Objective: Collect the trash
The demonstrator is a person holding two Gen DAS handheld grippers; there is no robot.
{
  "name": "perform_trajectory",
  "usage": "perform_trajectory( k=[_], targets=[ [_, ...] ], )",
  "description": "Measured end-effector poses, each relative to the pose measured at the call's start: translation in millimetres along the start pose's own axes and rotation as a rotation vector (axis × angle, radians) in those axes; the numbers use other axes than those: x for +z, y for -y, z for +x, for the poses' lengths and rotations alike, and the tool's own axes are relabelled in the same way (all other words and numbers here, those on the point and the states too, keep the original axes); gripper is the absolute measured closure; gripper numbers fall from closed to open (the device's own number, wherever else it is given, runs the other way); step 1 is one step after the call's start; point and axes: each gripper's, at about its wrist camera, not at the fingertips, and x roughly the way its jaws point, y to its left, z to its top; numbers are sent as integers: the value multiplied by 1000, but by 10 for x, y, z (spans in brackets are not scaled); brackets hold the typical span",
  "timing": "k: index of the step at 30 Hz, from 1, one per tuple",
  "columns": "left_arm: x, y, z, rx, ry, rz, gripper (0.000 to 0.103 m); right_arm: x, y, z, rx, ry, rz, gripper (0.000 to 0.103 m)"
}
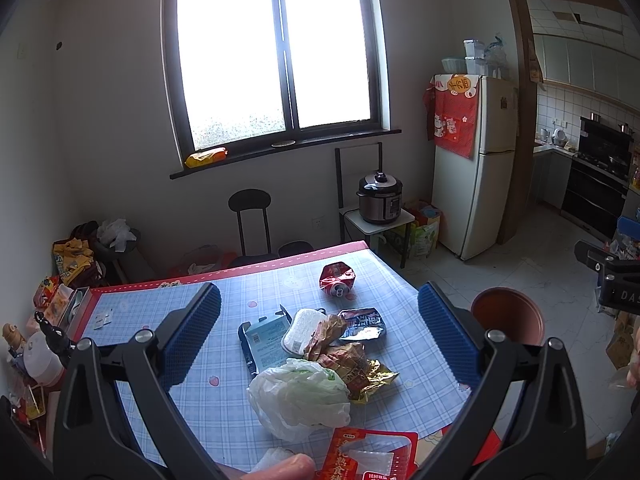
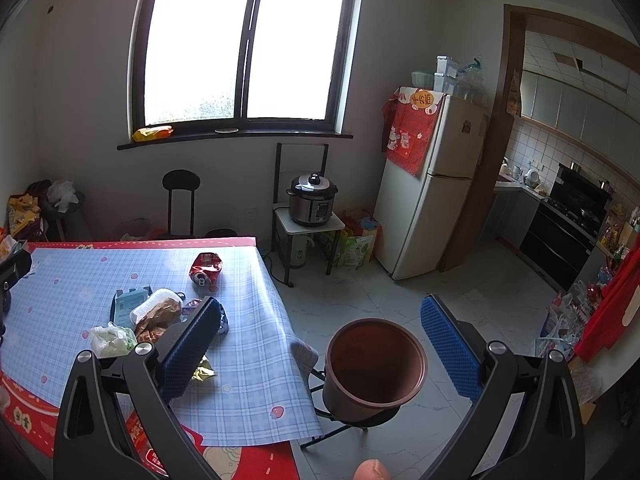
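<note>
Trash pile of crumpled wrappers, white plastic bag and crushed red can (image 1: 337, 279) is left uncollected mid-desk (image 1: 208, 408). Round brown bin (image 2: 374, 364), at 3 o'clock off the desk, looks empty. Left tool (image 1: 320, 336) and right tool (image 2: 320, 356) are held wide open, nothing gripped.

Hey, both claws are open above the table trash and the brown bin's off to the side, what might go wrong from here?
1. The trash lies in one overlapping pile: closing on the white plastic bag may drag the gold wrapper along and spill it.
2. The brown bin stands past the table edge, so a short release drops litter on the floor.
3. The crushed red can could roll if nudged.
</note>
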Motion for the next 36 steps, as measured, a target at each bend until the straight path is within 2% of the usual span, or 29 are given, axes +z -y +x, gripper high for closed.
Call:
perform_trajectory(
  k=[31,35,36],
  targets=[
    [74,25,-41,1,5,1,5,25,5,-28,-1,6,-2,5],
    [159,26,-102,-1,6,7,5,20,4,-32,-2,5,0,5],
    [311,20,-236,-3,6,8,5,21,4,-31,-3,5,0,5]
  ],
)
